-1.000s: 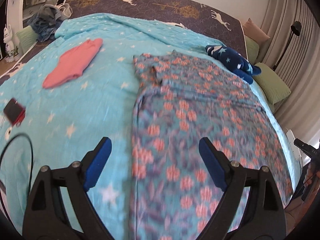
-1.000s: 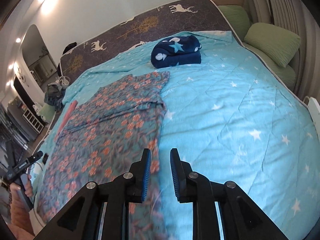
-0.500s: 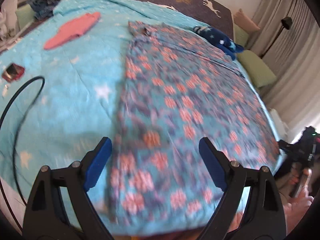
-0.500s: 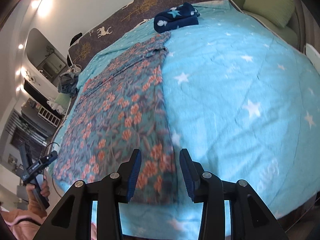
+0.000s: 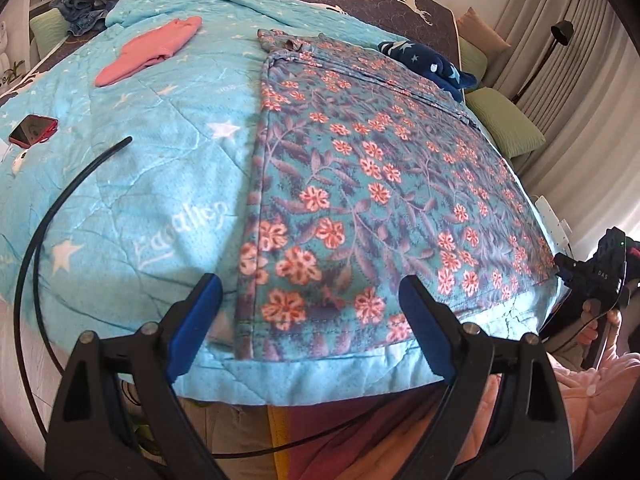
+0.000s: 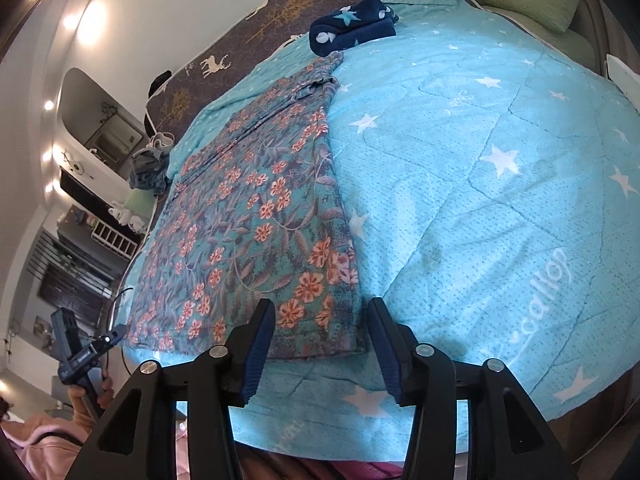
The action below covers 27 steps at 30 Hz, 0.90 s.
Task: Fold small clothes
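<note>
While spread flat on quilt (image 5: 152,184), floral garment (image 5: 360,184) judged soft, limp; grip near hem corners. Left gripper (image 5: 308,320) and right gripper (image 6: 320,340) both spread wide, empty.

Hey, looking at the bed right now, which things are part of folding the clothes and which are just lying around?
Part of the job: floral garment, pink garment, folded navy star garment, left gripper, right gripper.

Lying about: red phone, black cable, green pillow, clothes heap.
</note>
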### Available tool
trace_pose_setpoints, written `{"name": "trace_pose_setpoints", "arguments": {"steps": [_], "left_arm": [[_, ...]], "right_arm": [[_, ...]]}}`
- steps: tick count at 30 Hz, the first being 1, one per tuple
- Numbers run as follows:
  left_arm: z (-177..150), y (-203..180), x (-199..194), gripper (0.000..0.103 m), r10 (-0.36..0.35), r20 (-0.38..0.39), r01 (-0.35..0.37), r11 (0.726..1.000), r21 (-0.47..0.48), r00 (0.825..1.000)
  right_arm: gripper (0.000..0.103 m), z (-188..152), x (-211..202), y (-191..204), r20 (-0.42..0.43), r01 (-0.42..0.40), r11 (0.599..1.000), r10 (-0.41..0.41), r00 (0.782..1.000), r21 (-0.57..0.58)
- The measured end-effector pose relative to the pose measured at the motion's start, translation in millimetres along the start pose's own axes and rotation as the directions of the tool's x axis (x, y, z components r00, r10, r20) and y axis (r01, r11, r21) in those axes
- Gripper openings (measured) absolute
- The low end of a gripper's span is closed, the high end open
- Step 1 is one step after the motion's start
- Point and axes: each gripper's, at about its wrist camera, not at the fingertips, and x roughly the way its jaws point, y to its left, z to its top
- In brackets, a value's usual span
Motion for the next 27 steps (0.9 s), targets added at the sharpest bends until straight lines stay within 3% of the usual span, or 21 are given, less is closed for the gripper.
{"name": "trace_pose_setpoints", "arguments": {"steps": [2,4,7,10,12,14,16,17,18,19,23,27], "left_arm": [[-0.5,0.8,-0.6,0.090,-0.036,0.005,0.036,0.999,-0.015,0.999],[-1.6,2.1,-3.0,0.090,-0.117,0.004,0.117,0.992,-0.040,0.993],[-3.0,4.4,-4.7,0.078,-0.138,0.000,0.138,0.989,-0.047,0.990],[-2.2,14.1,-5.3,0.054,-0.142,0.003,0.141,0.986,-0.083,0.990],[-0.2,26.1,-3.9,0.014,-0.187,0.017,0.187,0.971,-0.151,0.982],[0.6,31.5,3.3,0.012,-0.231,0.011,0.229,0.953,-0.199,0.973],[0.5,27.2,6.1,0.012,-0.218,0.012,0.216,0.959,-0.185,0.976],[1.1,22.2,6.2,0.012,-0.206,0.013,0.205,0.965,-0.165,0.978],[2.2,17.1,4.9,0.012,-0.201,0.016,0.201,0.968,-0.147,0.980],[3.6,14.3,3.4,0.011,-0.201,0.019,0.202,0.970,-0.138,0.979],[17.5,0.7,-11.4,0.011,-0.202,0.058,0.206,0.975,-0.084,0.978],[40.6,-8.3,-27.8,0.011,-0.229,0.123,0.236,0.971,-0.040,0.965]], "right_arm": [[0.051,-0.4,0.7,1.2,0.006,0.002,1.000,-0.002,1.000,0.000],[0.051,-2.1,-1.1,3.0,0.023,0.000,1.000,0.000,1.000,-0.005],[0.052,-3.6,-0.5,5.2,0.030,-0.002,1.000,0.003,1.000,-0.018],[0.052,-2.8,3.9,1.4,0.031,-0.021,1.000,0.021,0.999,0.002],[0.052,-0.4,9.5,-0.1,0.016,-0.036,0.999,0.036,0.999,0.004],[0.052,2.6,16.9,0.3,-0.003,-0.038,0.999,0.038,0.999,0.009],[0.048,6.4,18.3,1.6,0.001,-0.051,0.998,0.051,0.999,0.021],[0.041,8.6,18.1,2.5,-0.001,-0.050,0.998,0.050,0.999,0.024],[0.012,10.8,19.1,2.5,-0.014,-0.044,0.999,0.045,0.999,0.029],[0.006,11.9,20.3,1.9,-0.025,-0.045,0.998,0.046,0.999,0.042],[0.006,17.8,11.8,3.9,0.009,-0.109,0.992,0.109,0.994,0.070],[0.006,35.4,-8.0,13.9,0.080,-0.212,0.976,0.208,0.975,0.048]]}}
